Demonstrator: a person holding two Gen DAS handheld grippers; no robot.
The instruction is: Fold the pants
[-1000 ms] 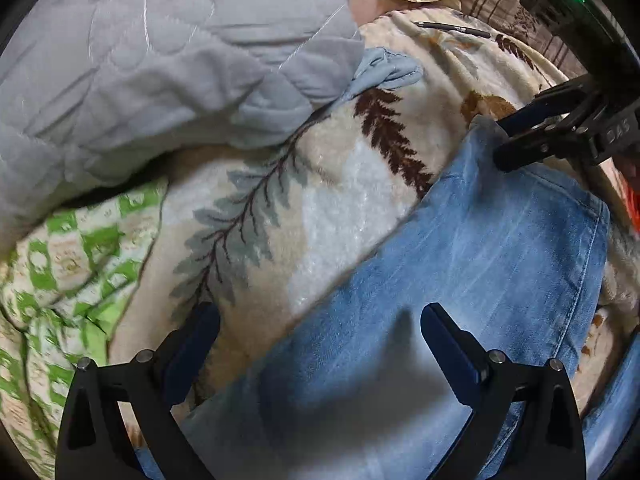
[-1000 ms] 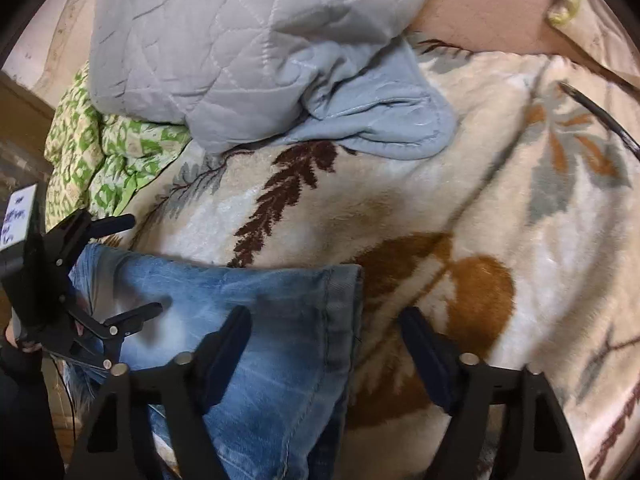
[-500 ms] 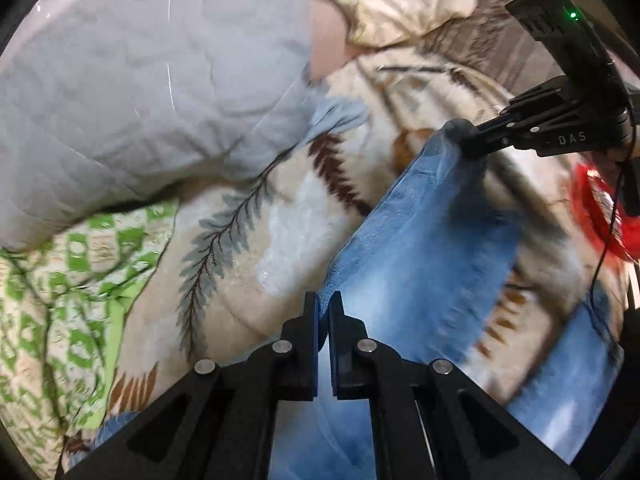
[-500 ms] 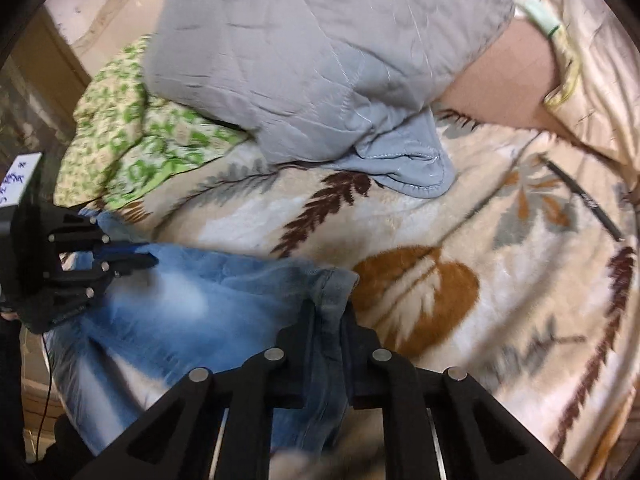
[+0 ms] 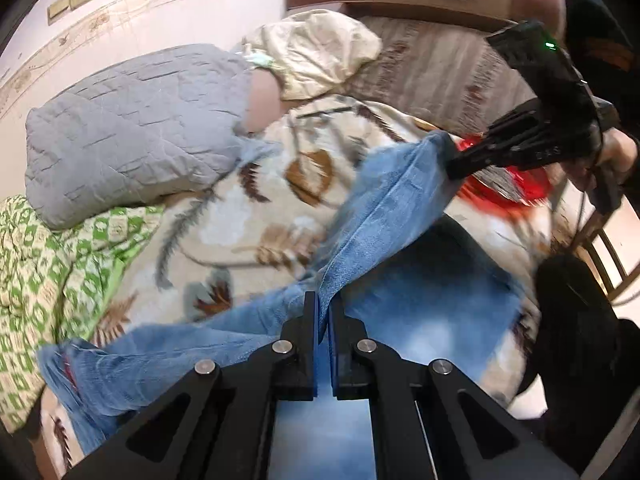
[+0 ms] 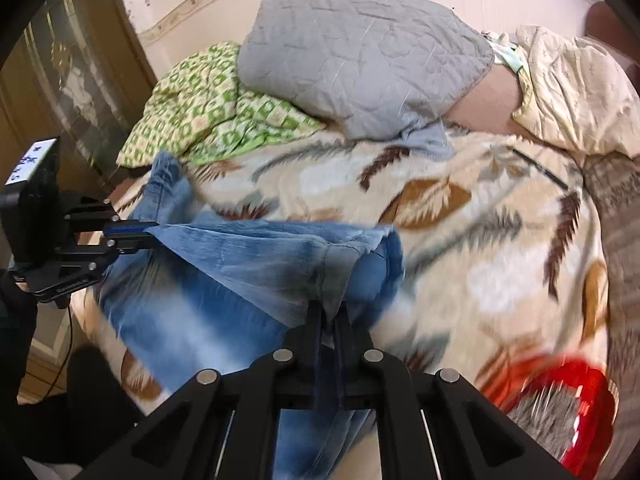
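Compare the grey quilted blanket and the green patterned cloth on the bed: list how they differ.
The grey quilted blanket is one plain colour with stitched lines; the green patterned cloth is printed with green and cream squares. The grey blanket is a thick, puffy bundle, while the green cloth looks thinner and crumpled. The grey blanket lies partly on top of the green cloth. Both are heaped at the far side of the leaf-print blanket, untouched by either gripper.

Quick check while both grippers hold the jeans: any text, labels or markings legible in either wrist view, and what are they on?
White label with blue handwriting on top of the left gripper's body, seen from the right wrist: too blurred to read.
Raised lettering on the side of the right gripper, seen from the left wrist: blurred, unreadable.
Raised lettering on the left gripper's lower plate: too small to read.
Jeans and blanket: no text visible.
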